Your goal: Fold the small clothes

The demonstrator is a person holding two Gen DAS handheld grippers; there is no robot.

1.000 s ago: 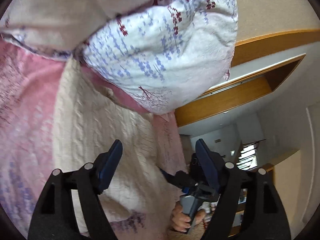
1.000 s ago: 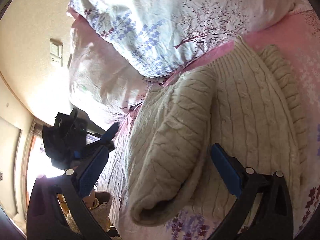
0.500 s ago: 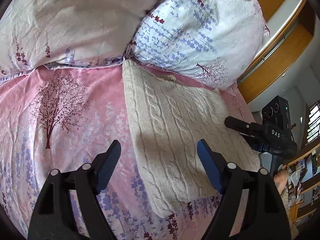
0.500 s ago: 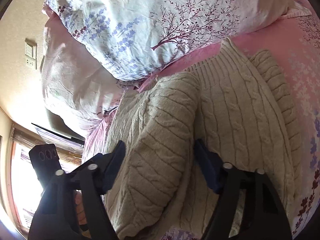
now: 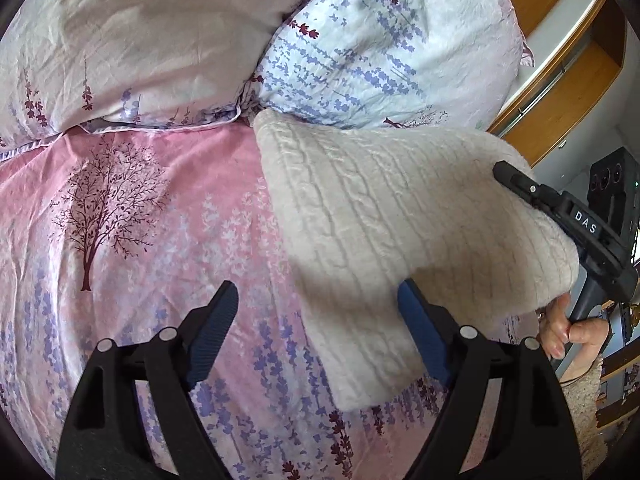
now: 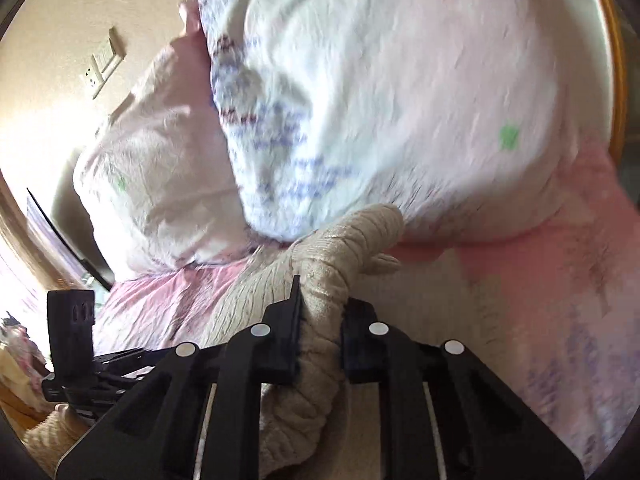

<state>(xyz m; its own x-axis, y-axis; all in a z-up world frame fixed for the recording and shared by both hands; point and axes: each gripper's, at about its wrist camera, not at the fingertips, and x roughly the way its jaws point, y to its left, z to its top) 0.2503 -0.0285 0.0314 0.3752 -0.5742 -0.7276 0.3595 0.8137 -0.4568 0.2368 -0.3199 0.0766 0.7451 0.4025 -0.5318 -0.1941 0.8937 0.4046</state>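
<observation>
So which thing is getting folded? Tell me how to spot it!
Find the pink bedspread with tree prints. Below the two flowery pillows lies a cream cable-knit sweater. It alone is plain and bumpy, and the right gripper pinches its edge.

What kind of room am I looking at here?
Most likely a bedroom: a pink floral bedspread, two floral pillows propped at its far end, and a cream cable-knit sweater being folded on the bed.
</observation>
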